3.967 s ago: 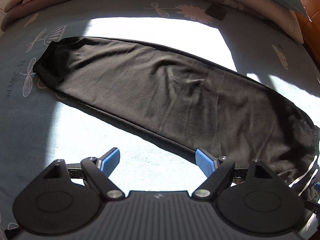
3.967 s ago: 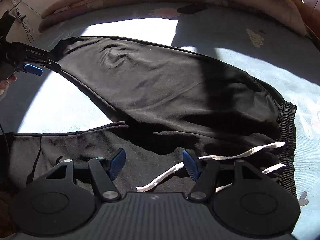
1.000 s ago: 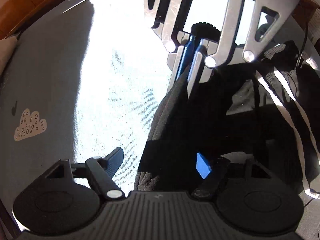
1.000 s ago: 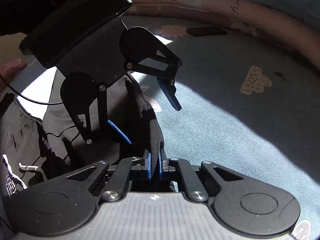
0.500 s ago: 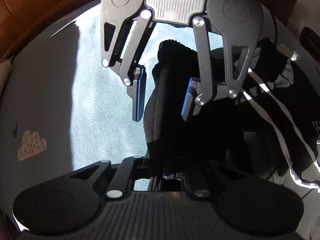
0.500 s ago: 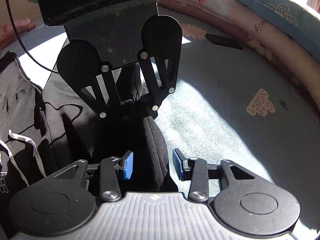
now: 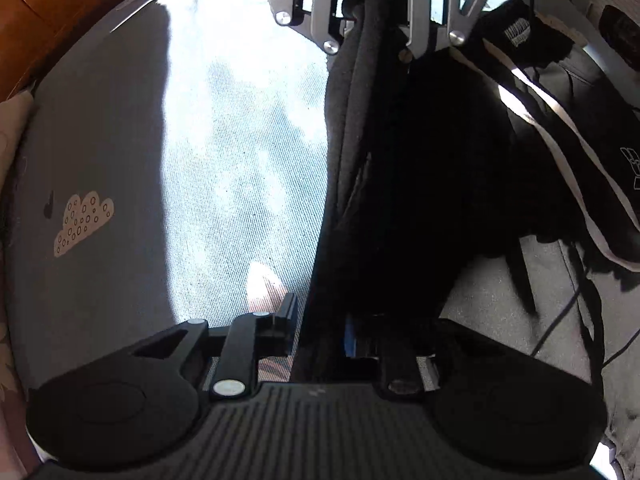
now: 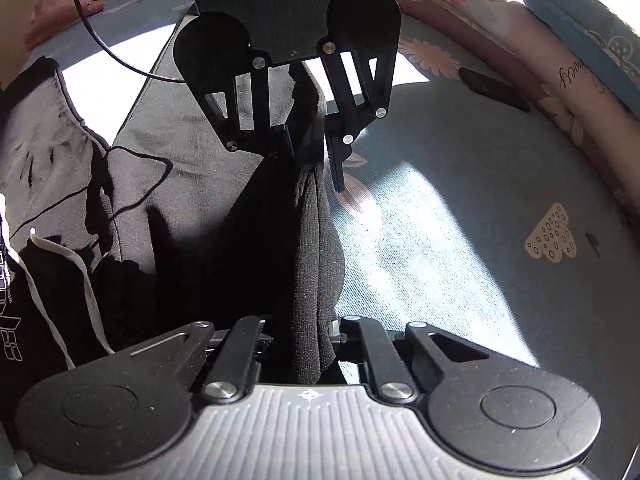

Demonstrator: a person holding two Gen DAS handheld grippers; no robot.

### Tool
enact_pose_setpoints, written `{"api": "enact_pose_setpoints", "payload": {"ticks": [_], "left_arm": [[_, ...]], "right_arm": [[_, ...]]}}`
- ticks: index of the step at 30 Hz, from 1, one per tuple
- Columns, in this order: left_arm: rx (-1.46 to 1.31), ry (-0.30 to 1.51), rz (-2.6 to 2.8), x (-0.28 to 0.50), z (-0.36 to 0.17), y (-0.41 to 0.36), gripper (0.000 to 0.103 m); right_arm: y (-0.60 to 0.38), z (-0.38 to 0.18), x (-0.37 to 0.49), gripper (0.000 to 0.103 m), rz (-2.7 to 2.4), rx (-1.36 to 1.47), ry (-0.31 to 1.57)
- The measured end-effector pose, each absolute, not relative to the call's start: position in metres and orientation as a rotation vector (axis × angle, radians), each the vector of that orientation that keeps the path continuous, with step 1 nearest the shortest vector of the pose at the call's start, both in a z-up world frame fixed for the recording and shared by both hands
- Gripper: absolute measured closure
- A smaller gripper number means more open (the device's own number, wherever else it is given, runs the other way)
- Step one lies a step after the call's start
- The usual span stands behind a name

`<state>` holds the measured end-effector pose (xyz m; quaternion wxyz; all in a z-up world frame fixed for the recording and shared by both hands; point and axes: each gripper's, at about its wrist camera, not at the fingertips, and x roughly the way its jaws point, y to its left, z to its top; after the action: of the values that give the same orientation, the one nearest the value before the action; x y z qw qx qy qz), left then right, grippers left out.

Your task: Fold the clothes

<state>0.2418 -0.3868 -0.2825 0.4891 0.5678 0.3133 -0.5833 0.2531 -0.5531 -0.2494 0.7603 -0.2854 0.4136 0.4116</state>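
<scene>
Black sweatpants (image 7: 400, 184) with a white drawstring (image 7: 568, 136) lie on a blue-grey bed sheet (image 7: 240, 140). A bunched fold of the pants is stretched between both grippers, which face each other. My left gripper (image 7: 320, 332) is shut on the fold near the lens; it also shows at the top of the right wrist view (image 8: 308, 140). My right gripper (image 8: 308, 336) is shut on the same fold (image 8: 316, 248); it also shows at the top of the left wrist view (image 7: 372, 20). The rest of the pants (image 8: 168, 152) lies flat to the side.
A rolled floral quilt and pillow (image 8: 560, 52) run along the far edge of the bed. A wooden headboard (image 7: 52, 12) is at the left. A thin black cable (image 8: 132, 156) trails over the pants. Sunlit sheet (image 8: 420, 240) lies beside the fold.
Half a second ago my right gripper was open around the fold; now it is shut on it. The two grippers have drawn apart, stretching the fold. The left stayed shut.
</scene>
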Motion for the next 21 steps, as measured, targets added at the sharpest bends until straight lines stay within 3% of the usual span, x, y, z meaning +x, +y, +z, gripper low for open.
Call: {"api": "enact_pose_setpoints", "payload": {"ticks": [9, 12, 13, 14, 21], "left_arm": [[1.560, 0.942, -1.429, 0.236, -0.322, -0.340, 0.079], [1.556, 0.987, -1.384, 0.233, -0.330, -0.324, 0.088], [1.538, 1.000, -1.365, 0.231, -0.329, -0.320, 0.099], [1.532, 1.006, -1.349, 0.229, -0.327, -0.317, 0.101], [1.550, 0.955, -1.309, 0.183, -0.312, -0.292, 0.102]], "right_arm": [[-0.561, -0.233, 0.239, 0.091, 0.885, -0.640, 0.868], [-0.562, -0.226, 0.234, 0.091, 0.882, -0.634, 0.861], [-0.561, -0.227, 0.234, 0.091, 0.881, -0.633, 0.863], [-0.561, -0.227, 0.234, 0.091, 0.880, -0.632, 0.865], [-0.561, -0.227, 0.228, 0.091, 0.852, -0.625, 0.861]]}}
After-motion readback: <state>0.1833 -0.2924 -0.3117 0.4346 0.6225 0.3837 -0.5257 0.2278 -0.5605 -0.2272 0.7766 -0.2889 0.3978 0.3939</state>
